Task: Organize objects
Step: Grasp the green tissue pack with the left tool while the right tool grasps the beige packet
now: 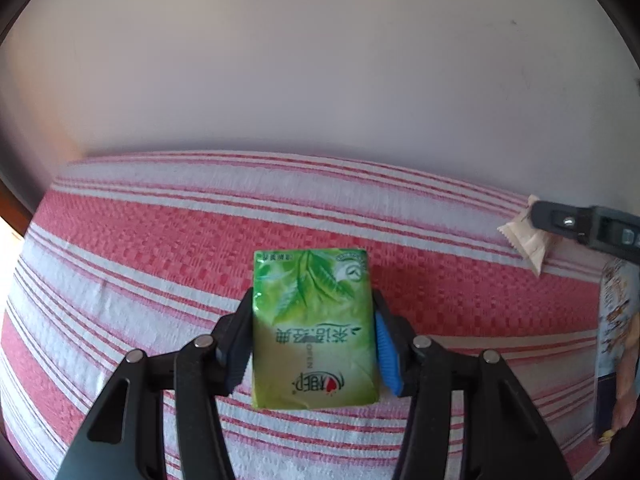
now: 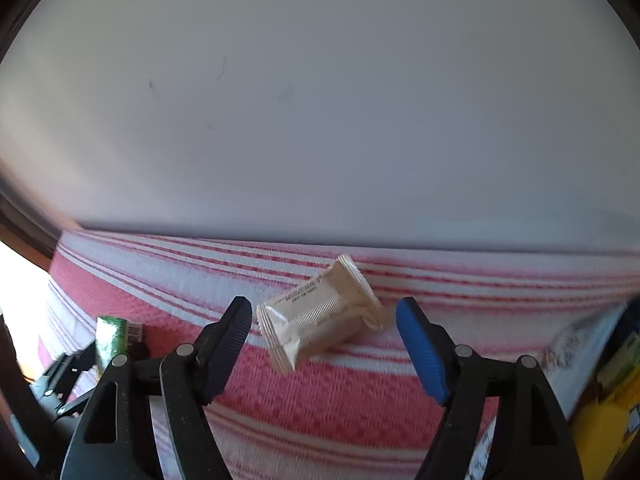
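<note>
Holding the green tissue pack (image 1: 314, 328) clamped in your left claw (image 1: 310, 344) above the striped counter (image 1: 140, 240), centre your wide-open right claw (image 2: 324, 344) over the beige sachet (image 2: 320, 314) lying on the cloth, then close squarely across it.

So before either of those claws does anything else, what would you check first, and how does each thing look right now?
1. Left gripper has its fingers against both sides of the green tissue pack: ok.
2. Pack sits straight between the fingers: ok.
3. Right gripper open wide enough for the beige snack packet: ok.
4. Packet lined up between the fingers: not ok, it lies askew.
5. Packet lying on the striped cloth: ok.
6. Where the items should go: cannot tell.
</note>
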Action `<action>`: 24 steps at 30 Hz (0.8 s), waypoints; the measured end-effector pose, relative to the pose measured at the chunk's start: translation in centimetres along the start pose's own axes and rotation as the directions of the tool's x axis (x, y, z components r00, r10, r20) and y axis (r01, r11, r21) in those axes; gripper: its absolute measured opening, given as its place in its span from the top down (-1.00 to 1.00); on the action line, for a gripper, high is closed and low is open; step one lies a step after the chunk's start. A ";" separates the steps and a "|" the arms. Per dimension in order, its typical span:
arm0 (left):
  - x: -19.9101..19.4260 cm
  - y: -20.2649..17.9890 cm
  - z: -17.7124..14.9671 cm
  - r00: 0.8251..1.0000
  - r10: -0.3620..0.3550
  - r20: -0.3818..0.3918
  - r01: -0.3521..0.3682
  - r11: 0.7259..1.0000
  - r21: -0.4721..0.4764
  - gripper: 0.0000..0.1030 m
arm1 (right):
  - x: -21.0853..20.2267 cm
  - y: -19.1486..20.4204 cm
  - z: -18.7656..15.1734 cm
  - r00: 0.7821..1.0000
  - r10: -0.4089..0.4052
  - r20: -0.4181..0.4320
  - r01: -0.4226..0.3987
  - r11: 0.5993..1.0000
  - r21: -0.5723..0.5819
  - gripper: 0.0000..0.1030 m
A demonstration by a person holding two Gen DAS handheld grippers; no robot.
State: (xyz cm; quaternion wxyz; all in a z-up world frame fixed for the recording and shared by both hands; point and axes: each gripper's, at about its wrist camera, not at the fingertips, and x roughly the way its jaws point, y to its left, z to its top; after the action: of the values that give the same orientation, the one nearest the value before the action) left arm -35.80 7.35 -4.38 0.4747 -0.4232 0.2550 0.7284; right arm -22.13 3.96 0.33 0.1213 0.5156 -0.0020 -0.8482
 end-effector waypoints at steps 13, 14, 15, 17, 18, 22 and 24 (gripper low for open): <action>-0.3 0.1 -0.6 0.999 -0.014 0.036 0.015 1.000 -0.016 -0.02 | 1.7 1.1 -1.5 0.998 -0.031 -0.054 0.025 0.994 -0.105 -0.28; -0.3 0.1 -0.6 0.999 -0.017 0.030 0.017 1.000 -0.018 -0.02 | 1.5 1.0 -1.6 0.998 -0.025 -0.060 0.019 0.995 -0.096 -0.27; -0.3 0.2 -0.5 1.000 -0.019 0.021 0.020 1.000 -0.021 -0.02 | 1.1 0.7 -1.9 0.997 -0.017 -0.069 0.012 0.997 -0.077 -0.26; -0.5 0.4 -0.5 0.999 -0.034 0.000 0.034 0.999 -0.037 -0.01 | 0.4 0.3 -2.3 0.997 -0.009 -0.075 0.005 0.999 -0.050 -0.24; -0.7 0.6 -0.6 0.998 -0.055 -0.007 0.054 0.997 -0.056 -0.01 | -0.2 0.1 -2.7 0.998 -0.007 -0.070 0.005 0.999 -0.037 -0.23; -1.5 1.3 -1.4 0.994 -0.109 -0.029 0.105 0.987 -0.122 -0.01 | -3.9 -0.1 -4.3 1.000 -0.011 -0.014 0.011 1.000 -0.007 -0.23; -2.2 1.3 -1.9 0.994 -0.107 -0.033 0.102 0.987 -0.123 -0.01 | -5.6 0.0 -5.0 1.000 -0.004 0.000 0.004 1.000 0.007 -0.23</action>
State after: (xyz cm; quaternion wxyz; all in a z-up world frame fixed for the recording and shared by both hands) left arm -35.80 4.28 -3.52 0.4805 -0.4783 0.1970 0.7082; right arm -15.30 5.74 2.86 0.1179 0.5159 -0.0038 -0.8485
